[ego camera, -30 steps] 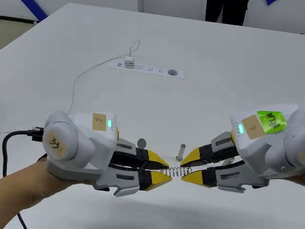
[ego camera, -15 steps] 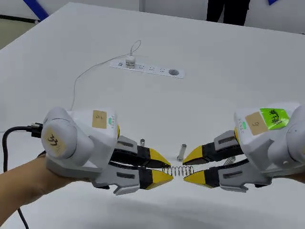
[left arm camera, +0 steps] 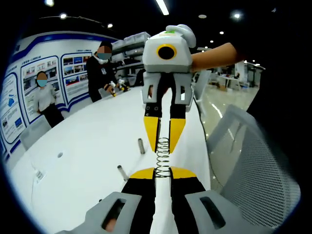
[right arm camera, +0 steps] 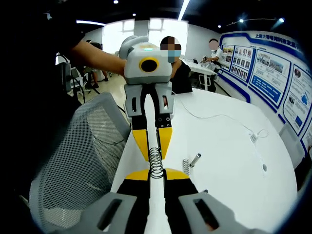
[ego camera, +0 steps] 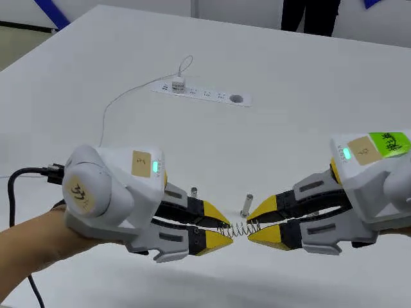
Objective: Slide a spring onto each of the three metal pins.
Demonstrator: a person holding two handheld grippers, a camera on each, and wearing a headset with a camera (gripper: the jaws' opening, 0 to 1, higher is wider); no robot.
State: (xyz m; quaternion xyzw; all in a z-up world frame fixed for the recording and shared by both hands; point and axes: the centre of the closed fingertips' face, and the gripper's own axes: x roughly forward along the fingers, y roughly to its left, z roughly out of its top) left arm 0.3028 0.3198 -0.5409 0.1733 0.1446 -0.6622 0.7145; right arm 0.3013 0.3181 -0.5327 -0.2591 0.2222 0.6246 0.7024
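A thin steel spring (ego camera: 240, 228) hangs level above the white table between the two grippers. My left gripper (ego camera: 227, 230) is shut on its left end and my right gripper (ego camera: 250, 230) is shut on its right end. In the left gripper view the spring (left arm camera: 162, 156) runs from my left gripper (left arm camera: 162, 173) up to the right gripper (left arm camera: 163, 140). Two short metal pins (ego camera: 193, 191) (ego camera: 245, 205) stand on the table just behind the tips. A second spring (right arm camera: 185, 165) stands on the table beside a pin (right arm camera: 195, 160) in the right gripper view.
A white power strip (ego camera: 205, 94) with a plug and a thin cord lies farther back on the table (ego camera: 308, 128). A black cable (ego camera: 16, 186) trails from the left gripper. A mesh chair (right arm camera: 78, 156) stands at the table's edge, and people stand in the room behind.
The head view has shifted slightly. Both grippers still hold the spring, with the right one a little farther right. The loose spring beside the right gripper is now hidden behind it.
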